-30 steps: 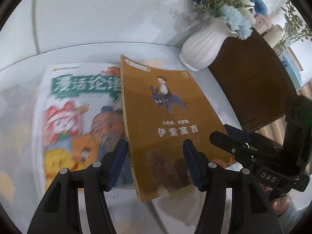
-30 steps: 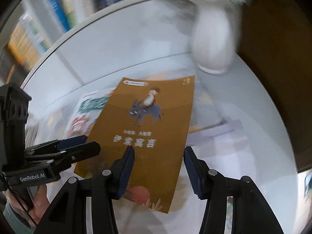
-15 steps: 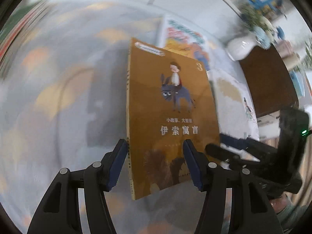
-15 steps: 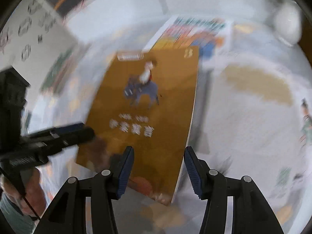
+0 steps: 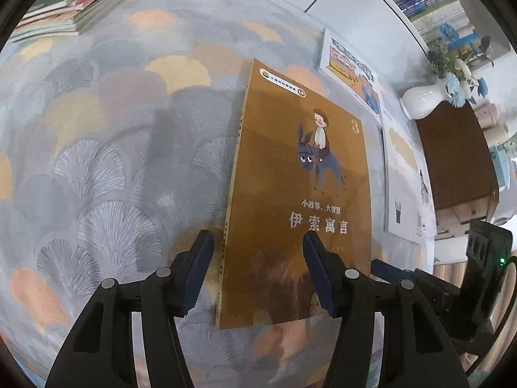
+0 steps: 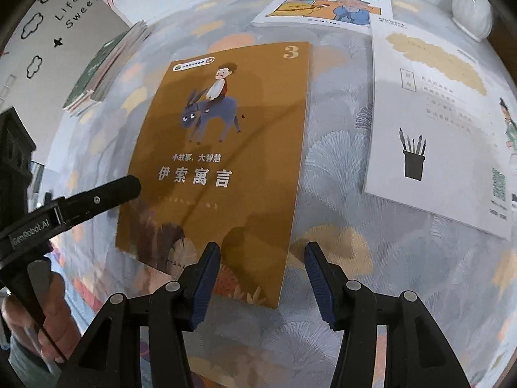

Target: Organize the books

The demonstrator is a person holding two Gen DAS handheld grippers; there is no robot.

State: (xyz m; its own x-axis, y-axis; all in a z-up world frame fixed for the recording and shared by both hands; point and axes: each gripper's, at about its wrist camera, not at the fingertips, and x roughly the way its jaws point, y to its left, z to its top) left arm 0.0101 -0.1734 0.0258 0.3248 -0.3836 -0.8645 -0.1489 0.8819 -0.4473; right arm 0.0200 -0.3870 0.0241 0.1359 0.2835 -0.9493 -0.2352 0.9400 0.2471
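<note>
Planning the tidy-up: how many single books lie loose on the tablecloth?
3: the brown donkey book centre, the white book right, the cartoon-cover book beyond. The far-left stack is separate.

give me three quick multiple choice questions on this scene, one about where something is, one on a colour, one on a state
1. In the right wrist view, what lies on the table to the right of the donkey book?
A) a laptop
B) a white book with a brush pot drawn on it
C) a mug

2. What colour is the donkey book's cover?
A) green
B) pink
C) brown

3. How is the donkey book?
A) closed, front cover up
B) open in the middle
C) face down

Answers:
1 B, the white book lies apart from it on that side.
2 C, the cover around the rider is brown.
3 A, the title and the figure 3 show on one shut cover.
</note>
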